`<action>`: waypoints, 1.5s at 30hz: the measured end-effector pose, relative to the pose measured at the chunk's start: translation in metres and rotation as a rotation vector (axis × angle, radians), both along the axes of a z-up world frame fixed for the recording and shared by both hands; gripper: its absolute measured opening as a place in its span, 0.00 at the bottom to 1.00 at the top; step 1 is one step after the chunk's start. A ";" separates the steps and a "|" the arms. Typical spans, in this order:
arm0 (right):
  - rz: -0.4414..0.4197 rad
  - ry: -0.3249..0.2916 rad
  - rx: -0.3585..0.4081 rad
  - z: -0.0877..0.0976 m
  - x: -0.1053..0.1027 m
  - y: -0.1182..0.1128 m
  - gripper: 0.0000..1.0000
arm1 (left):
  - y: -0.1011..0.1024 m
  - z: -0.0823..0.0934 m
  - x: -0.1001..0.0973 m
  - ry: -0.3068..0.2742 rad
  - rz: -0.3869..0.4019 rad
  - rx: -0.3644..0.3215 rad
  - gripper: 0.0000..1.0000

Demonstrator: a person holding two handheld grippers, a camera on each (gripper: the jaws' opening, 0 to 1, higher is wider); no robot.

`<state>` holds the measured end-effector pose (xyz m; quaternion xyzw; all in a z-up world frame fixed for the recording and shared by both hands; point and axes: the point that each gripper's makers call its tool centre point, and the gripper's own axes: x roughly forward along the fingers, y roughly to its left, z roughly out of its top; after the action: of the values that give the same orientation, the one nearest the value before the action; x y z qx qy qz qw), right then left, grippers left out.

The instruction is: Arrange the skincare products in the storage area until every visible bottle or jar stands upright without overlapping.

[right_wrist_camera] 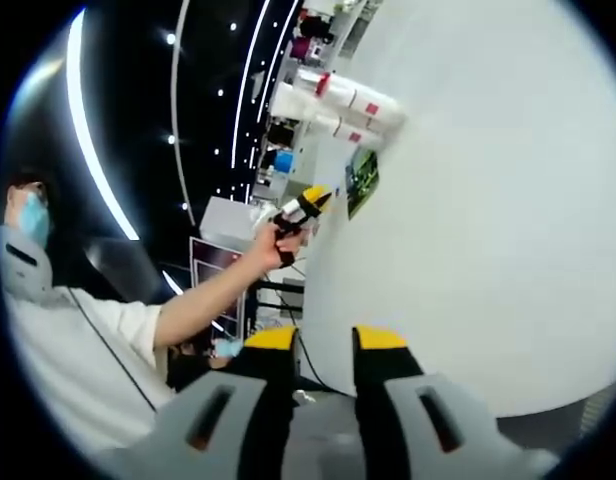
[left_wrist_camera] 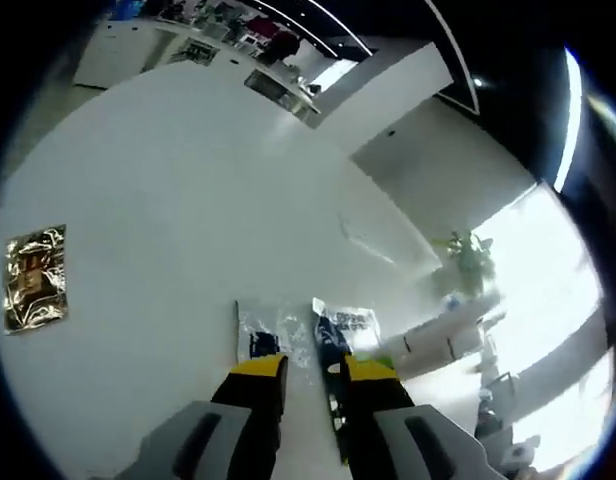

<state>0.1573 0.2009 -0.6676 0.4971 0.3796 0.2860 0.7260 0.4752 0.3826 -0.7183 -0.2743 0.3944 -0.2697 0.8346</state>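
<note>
Skincare items: two flat sachets (left_wrist_camera: 308, 335) lie on the white counter (left_wrist_camera: 188, 200) just ahead of the left gripper (left_wrist_camera: 315, 375), a clear one off the left finger's tip and a dark blue-printed one off the right finger's tip, side by side, edges near or touching, hard to tell with the distortion. A gold foil packet (left_wrist_camera: 33, 278) lies flat well apart, far out to the left of the fingers. Left fingers are spread with a gap between the yellow tips, nothing pinched; a thin dark strip runs along the inner side of the right finger, maybe part of the blue sachet's edge, can't be sure. Held low and aimed straight at the pair, likely lined up to pick one. In the right gripper view a row of white tubes (right_wrist_camera: 338, 100) with red bands lies on its side at the far edge of the counter, well beyond the right gripper (right_wrist_camera: 325, 345), packed touching each other; a dark green-printed sachet (right_wrist_camera: 362, 180) sits next to them. These lying tubes are what the task wants stood up, so nothing looks arranged yet. Right fingers are spread, empty, hanging off the counter's near edge, probably parked while the left works. A person's hand (right_wrist_camera: 273, 240) holds the other yellow-tipped gripper near that sachet, beyond and left of the right fingers.
</note>
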 end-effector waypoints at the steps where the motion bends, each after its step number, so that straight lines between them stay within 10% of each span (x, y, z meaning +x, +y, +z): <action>1: 0.000 0.000 0.000 0.000 0.000 0.000 0.23 | 0.014 -0.001 0.007 -0.041 0.043 0.059 0.24; 11: 0.004 0.010 0.001 -0.003 -0.001 0.001 0.23 | 0.124 -0.009 0.035 -0.113 0.349 0.371 0.40; 21: 0.009 0.027 -0.001 -0.007 0.000 0.002 0.23 | 0.175 -0.026 0.045 -0.121 0.388 0.693 0.69; 30: -0.003 0.039 -0.007 -0.010 0.002 -0.001 0.23 | 0.189 -0.053 0.053 -0.048 0.407 0.704 0.59; 45: 0.014 0.042 -0.010 -0.011 0.003 0.002 0.23 | 0.190 -0.047 0.046 -0.069 0.421 0.706 0.43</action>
<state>0.1605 0.2026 -0.6785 0.4967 0.3995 0.2786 0.7184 0.5212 0.5725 -0.7655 -0.0369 0.3696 0.0497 0.9271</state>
